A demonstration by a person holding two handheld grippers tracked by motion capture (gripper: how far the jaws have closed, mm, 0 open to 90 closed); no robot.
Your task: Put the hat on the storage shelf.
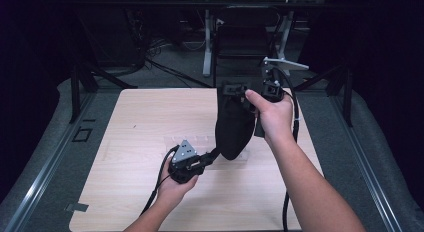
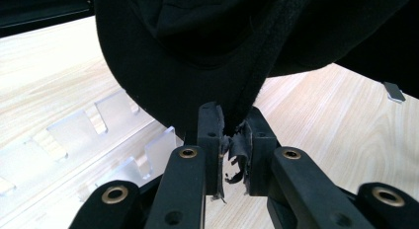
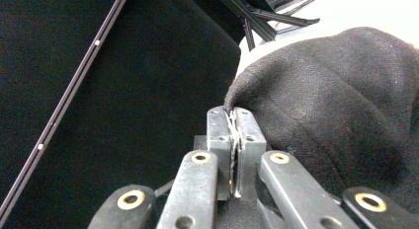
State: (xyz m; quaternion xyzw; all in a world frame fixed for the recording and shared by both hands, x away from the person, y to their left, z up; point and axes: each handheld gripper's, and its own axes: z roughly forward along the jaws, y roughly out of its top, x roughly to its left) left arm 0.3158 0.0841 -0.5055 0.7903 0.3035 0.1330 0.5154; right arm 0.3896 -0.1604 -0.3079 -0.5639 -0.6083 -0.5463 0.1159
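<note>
A black cloth bag hangs above the wooden table, held between both grippers. My right gripper is raised at the back and shut on the bag's top edge; its jaws press together on the fabric. My left gripper sits low near the table and is shut on the bag's lower rim, a thick seam that runs down between its jaws. The bag's body hangs just above and ahead of the left gripper.
A clear plastic holder with slots lies flat on the table under the bag; in the left gripper view the holder is at the left. A small grey tag lies on the wood. Desk legs and cables stand behind the table.
</note>
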